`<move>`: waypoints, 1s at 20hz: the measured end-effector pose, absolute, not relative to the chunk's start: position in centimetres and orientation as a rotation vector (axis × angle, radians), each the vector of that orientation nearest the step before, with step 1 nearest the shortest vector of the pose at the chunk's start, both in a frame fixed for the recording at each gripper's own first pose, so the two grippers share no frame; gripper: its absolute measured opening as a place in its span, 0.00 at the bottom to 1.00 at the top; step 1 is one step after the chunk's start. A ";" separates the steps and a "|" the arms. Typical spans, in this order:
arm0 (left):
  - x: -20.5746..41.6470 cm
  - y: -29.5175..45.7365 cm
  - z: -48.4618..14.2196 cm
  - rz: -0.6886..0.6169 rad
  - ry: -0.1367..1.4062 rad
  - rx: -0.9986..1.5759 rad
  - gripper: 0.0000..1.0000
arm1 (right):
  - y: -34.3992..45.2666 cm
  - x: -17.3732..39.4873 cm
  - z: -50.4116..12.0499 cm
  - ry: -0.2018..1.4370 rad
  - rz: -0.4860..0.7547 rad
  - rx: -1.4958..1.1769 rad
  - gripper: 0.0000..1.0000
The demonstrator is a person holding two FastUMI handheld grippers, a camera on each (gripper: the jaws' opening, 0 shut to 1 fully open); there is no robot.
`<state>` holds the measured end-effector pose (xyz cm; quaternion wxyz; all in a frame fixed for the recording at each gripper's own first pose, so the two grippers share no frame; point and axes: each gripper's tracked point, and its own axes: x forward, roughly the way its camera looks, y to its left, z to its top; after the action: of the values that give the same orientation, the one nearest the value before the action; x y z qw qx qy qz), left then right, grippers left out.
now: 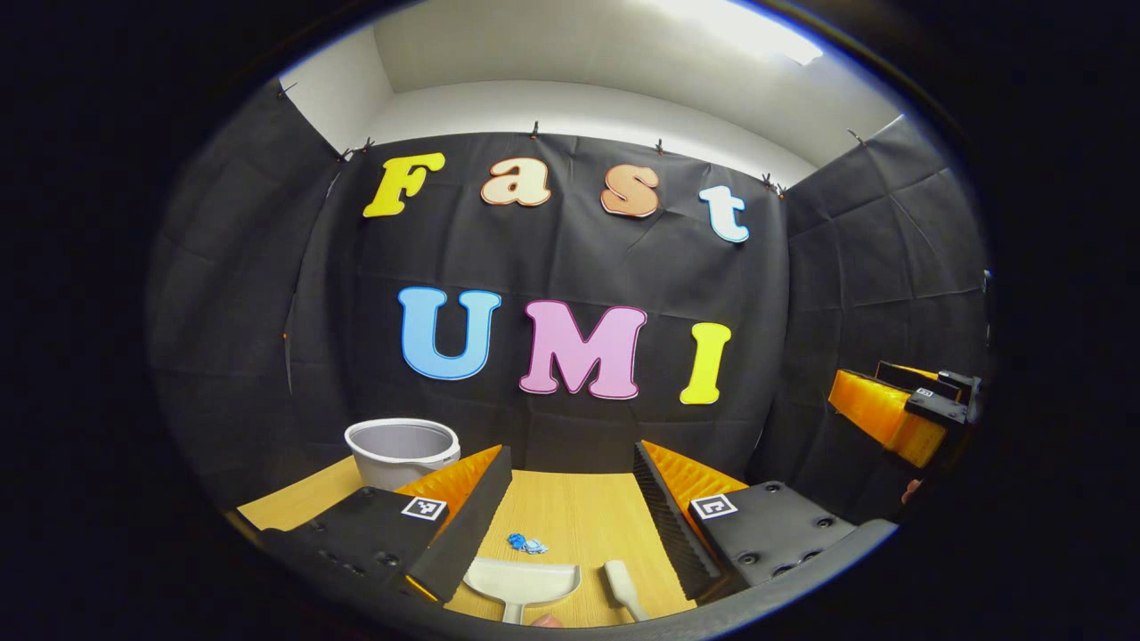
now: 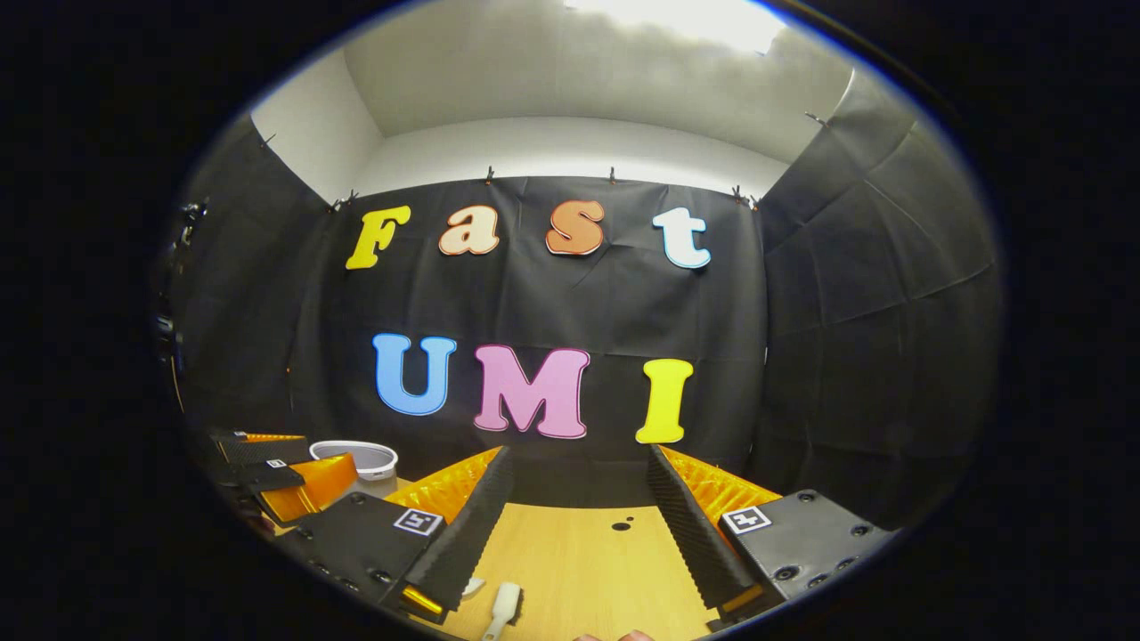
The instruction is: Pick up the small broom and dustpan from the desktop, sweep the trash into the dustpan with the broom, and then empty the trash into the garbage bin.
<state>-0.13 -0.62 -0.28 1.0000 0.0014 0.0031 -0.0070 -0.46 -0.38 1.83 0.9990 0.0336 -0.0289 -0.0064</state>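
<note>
Left gripper (image 1: 563, 499) hovers above the desktop (image 1: 570, 507) with its fingers spread wide and nothing between them. Just below and ahead of its fingertips lies the dustpan (image 1: 521, 583), mouth facing away from the gripper and handle running back toward it, so the handle's long axis roughly lines up with the gripper's reach. A small blue scrap of trash (image 1: 527, 543) sits just past the pan's mouth, and the small broom (image 1: 623, 588) lies beside the pan, nearer the gripper's right finger. The garbage bin (image 1: 403, 451) stands farther off, beyond the left finger.

Right gripper (image 2: 577, 521) is likewise released and empty. In its view the broom (image 2: 505, 607) lies low, close under its left finger, handle pointing back toward the hand; the pale sliver next to it is probably the dustpan's edge, though too little shows to be sure.

By this layout the left hand is nearer the dustpan and the right nearer the broom; each needs to drop down and close across a handle.
</note>
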 end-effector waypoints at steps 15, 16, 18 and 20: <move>1.0 0.0 -1.0 -0.010 0.029 -0.010 0.83 | -0.9 0.9 1.8 -0.067 -0.019 0.103 0.97; 1.2 -0.1 -0.9 -0.011 0.028 -0.010 0.83 | -1.0 0.9 1.8 -0.070 -0.018 0.093 0.97; 1.3 -0.2 -0.9 -0.012 0.023 -0.010 0.82 | -1.1 1.0 1.6 -0.068 -0.017 0.070 0.97; 1.6 -0.4 -1.2 -0.014 0.028 -0.014 0.83 | -1.0 1.3 0.8 -0.043 -0.016 0.037 0.97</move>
<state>1.61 -0.36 -1.19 0.9999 -0.0069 0.0140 -0.0071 1.26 -1.01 0.82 0.9996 0.0184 -0.0217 -0.0079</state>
